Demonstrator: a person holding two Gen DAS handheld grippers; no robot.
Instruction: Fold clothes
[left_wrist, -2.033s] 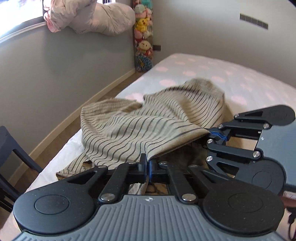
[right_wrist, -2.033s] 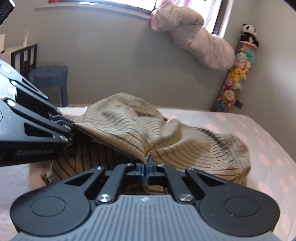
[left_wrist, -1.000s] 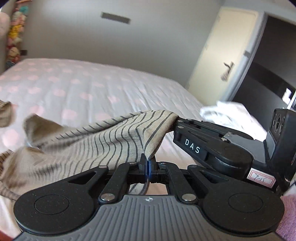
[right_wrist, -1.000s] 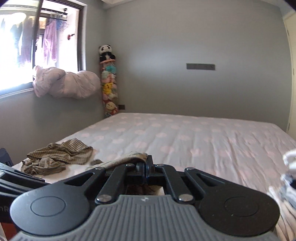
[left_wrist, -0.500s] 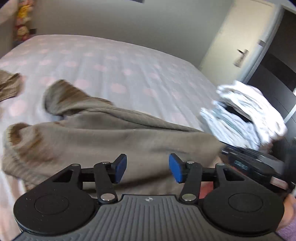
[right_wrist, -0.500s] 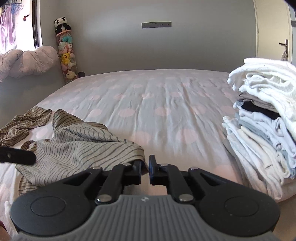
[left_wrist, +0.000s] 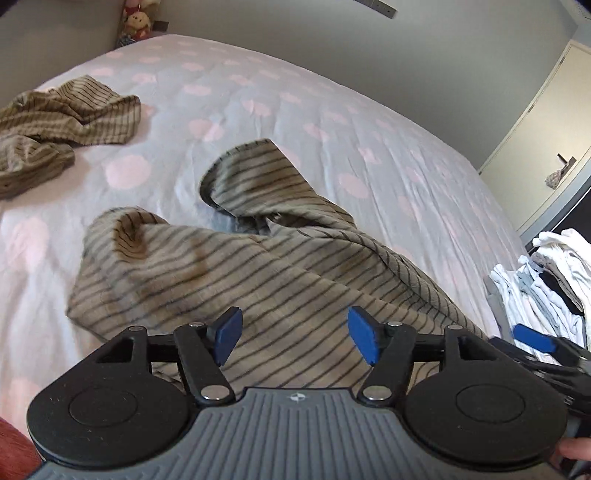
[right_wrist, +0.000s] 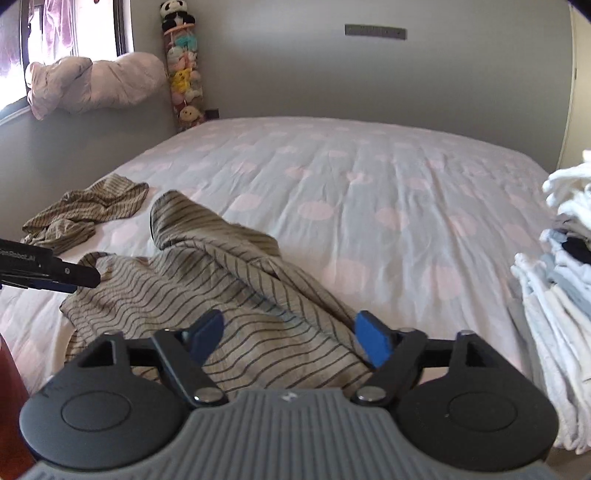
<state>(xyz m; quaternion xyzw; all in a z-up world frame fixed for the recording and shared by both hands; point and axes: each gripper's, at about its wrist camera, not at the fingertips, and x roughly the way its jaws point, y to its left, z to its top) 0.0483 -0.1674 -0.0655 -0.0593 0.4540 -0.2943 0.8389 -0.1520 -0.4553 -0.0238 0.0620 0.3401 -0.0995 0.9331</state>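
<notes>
A beige striped garment (left_wrist: 258, 273) lies crumpled on the pink-dotted bed (left_wrist: 332, 122), near its front edge. My left gripper (left_wrist: 295, 334) hovers just over the garment's near part. Its jaws are opening and its blue pads are apart with nothing pinched. In the right wrist view the same garment (right_wrist: 229, 288) spreads under my right gripper (right_wrist: 290, 338). Those jaws are opening too, and the cloth lies loose below them. The left gripper (right_wrist: 88, 277) pokes in from the left edge. The right gripper (left_wrist: 533, 354) shows at the right of the left wrist view.
A second striped garment (right_wrist: 85, 214) lies bunched at the far left of the bed. A tall stack of folded clothes (right_wrist: 554, 295) stands at the right edge. A rolled duvet (right_wrist: 92, 81) rests on the sill, and plush toys (right_wrist: 183, 74) hang in the corner.
Both grippers went from shut on the striped garment to wide open and let it drop onto the bed. Both hands sank toward the bed, and the left one swung across.
</notes>
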